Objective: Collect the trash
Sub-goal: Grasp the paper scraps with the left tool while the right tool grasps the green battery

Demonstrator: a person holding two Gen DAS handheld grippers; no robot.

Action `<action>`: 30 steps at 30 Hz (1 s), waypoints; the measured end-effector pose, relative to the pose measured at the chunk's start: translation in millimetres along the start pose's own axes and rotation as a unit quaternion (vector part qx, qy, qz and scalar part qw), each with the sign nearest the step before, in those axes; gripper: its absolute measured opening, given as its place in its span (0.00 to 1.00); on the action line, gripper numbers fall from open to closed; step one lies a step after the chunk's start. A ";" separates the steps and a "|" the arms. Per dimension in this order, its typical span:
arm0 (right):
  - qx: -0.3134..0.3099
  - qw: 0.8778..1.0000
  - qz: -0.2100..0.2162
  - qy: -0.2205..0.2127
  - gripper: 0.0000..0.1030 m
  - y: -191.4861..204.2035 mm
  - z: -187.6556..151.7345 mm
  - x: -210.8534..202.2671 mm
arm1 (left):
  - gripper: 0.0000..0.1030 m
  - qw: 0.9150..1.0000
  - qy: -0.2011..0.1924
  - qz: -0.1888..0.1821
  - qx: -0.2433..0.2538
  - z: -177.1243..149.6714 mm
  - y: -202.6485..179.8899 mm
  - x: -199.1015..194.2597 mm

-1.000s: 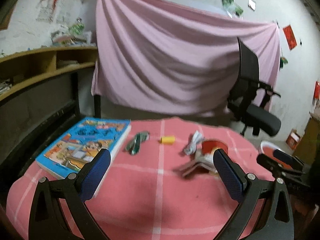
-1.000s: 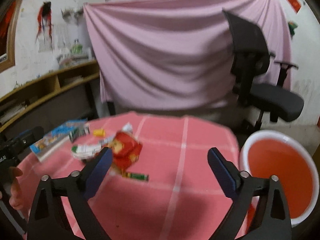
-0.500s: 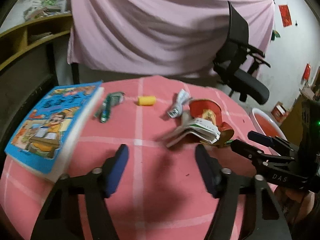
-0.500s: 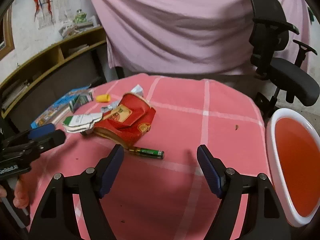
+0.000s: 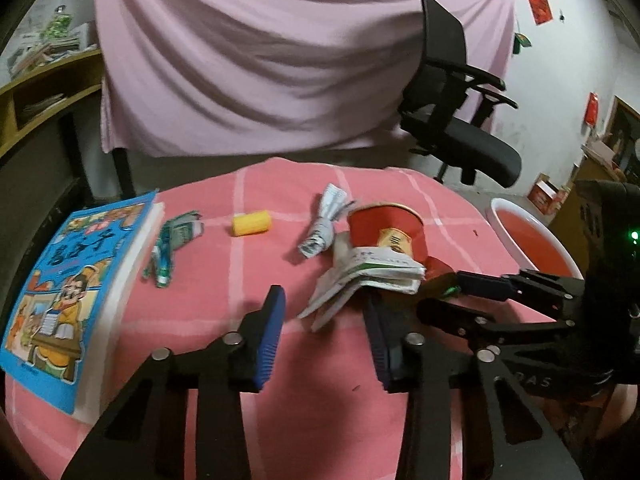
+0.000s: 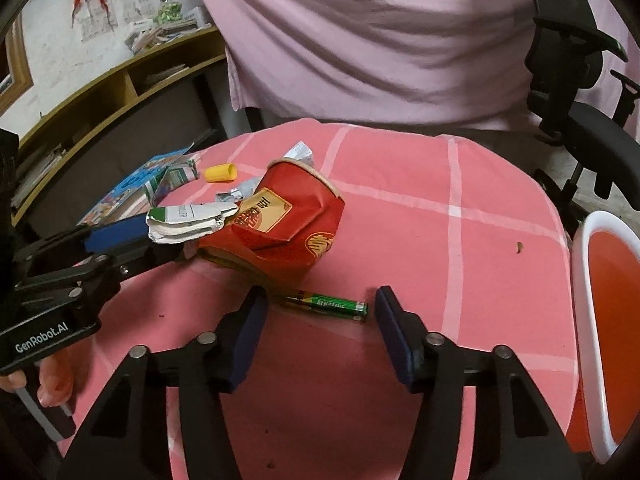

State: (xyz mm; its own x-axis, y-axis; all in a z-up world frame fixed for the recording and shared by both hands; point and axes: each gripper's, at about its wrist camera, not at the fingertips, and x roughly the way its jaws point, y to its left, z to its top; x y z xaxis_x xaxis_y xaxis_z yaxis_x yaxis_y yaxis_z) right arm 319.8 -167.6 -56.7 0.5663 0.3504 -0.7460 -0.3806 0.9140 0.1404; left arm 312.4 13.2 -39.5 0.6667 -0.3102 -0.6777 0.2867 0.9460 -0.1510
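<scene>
we see battery [image 6: 326, 305] lying flat, long axis crosswise between right gripper [image 6: 318, 312] jaws, closing, not touching; left gripper [image 5: 324, 320] closing near folded paper [image 5: 372, 276], gripping nothing.

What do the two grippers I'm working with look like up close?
Both are black, built of linked bars joined by round silver pins, each with two fingers carrying ribbed blue pads. The left gripper has white "GenRobot.AI" lettering on its body, read in the right wrist view. The right gripper shows a small green light and faint "DAS" lettering.
</scene>
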 end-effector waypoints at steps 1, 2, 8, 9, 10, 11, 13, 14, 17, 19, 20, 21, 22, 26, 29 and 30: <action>0.002 1.000 0.000 0.000 0.45 -1.0 0.0 -0.3 | 0.26 1.000 0.002 -0.003 0.003 0.3 -0.8 1.0; 0.004 1.000 0.001 0.000 0.44 -1.4 0.0 -0.2 | 0.21 1.000 0.004 -0.004 0.006 1.4 -1.9 2.2; 0.010 1.000 0.003 0.000 0.40 -3.6 -1.3 -0.8 | 0.08 1.000 0.009 0.000 0.009 1.3 -3.7 3.8; 0.008 1.000 0.003 0.000 0.40 -2.9 -1.6 -1.1 | 0.08 1.000 0.007 0.001 0.007 0.9 -2.5 2.9; 0.007 1.000 0.004 -0.001 0.40 -2.8 -1.8 -1.5 | 0.08 1.000 0.006 0.002 0.005 1.0 -2.5 2.2; 0.006 1.000 0.005 -0.001 0.40 -2.7 -2.2 -2.1 | 0.07 1.000 0.002 0.004 0.003 0.2 -1.8 0.2; 0.007 1.000 0.009 -0.003 0.40 -4.0 -3.6 -4.1 | 0.07 1.000 -0.012 0.009 -0.004 -2.4 -0.1 -7.1; 0.008 1.000 0.011 -0.005 0.40 -4.5 -4.5 -5.7 | 0.07 1.000 -0.017 0.011 -0.007 -3.0 0.3 -9.8; 0.009 1.000 0.013 -0.011 0.40 -5.5 -8.3 -10.6 | 0.07 0.999 -0.040 0.013 -0.020 -9.3 0.8 -24.0; 0.007 1.000 0.013 -0.020 0.40 -3.7 -10.9 -15.6 | 0.07 0.998 -0.060 0.014 -0.024 -12.8 -0.4 -34.3; 0.004 0.999 0.012 -0.030 0.40 -2.5 -12.5 -19.9 | 0.07 0.997 -0.068 0.016 -0.024 -13.5 -2.1 -38.2; 0.002 0.999 0.012 -0.038 0.40 -1.1 -13.0 -22.8 | 0.07 0.996 -0.082 0.016 -0.024 -14.6 -2.4 -43.5; 0.000 0.998 0.010 -0.054 0.40 0.4 -14.5 -29.1 | 0.07 0.995 -0.090 0.017 -0.023 -15.6 -2.4 -47.0; -0.004 0.993 0.000 -0.119 0.40 2.7 -20.2 -52.5 | 0.07 0.992 -0.120 0.019 -0.019 -19.3 -5.6 -58.7; 0.002 0.987 0.005 -0.163 0.40 -0.3 -23.7 -66.9 | 0.07 0.990 -0.137 0.025 -0.010 -20.7 -12.2 -64.4; 0.004 0.984 0.007 -0.176 0.40 -1.5 -24.9 -70.9 | 0.07 0.989 -0.145 0.030 -0.005 -22.3 -15.7 -67.3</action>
State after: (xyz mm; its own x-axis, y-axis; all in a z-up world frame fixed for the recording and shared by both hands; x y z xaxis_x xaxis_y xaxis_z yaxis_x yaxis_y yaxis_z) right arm 262.0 -198.9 -20.2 0.7795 0.4108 -0.4729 -0.3849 0.9097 0.1558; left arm 247.7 21.4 -7.6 0.8522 -0.2662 -0.4504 0.2352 0.9639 -0.1246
